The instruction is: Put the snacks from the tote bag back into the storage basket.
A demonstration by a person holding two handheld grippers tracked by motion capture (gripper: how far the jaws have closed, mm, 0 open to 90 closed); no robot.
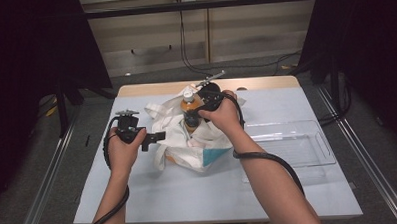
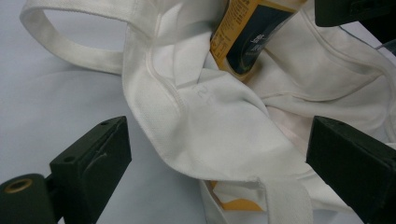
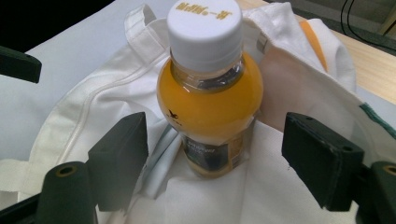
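A bottle of orange juice with a white cap stands upright in the mouth of a white cloth tote bag, which lies crumpled mid-bench. The right gripper has its fingers spread wide on either side of the bottle (neither pad touches it). The left gripper, at the bag's left edge, is open too, its fingers straddling the cloth. A clear plastic tray sits to the right.

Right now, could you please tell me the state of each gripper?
Left gripper: open, jaws either side of the bag.
Right gripper: open, jaws clear of the bottle.
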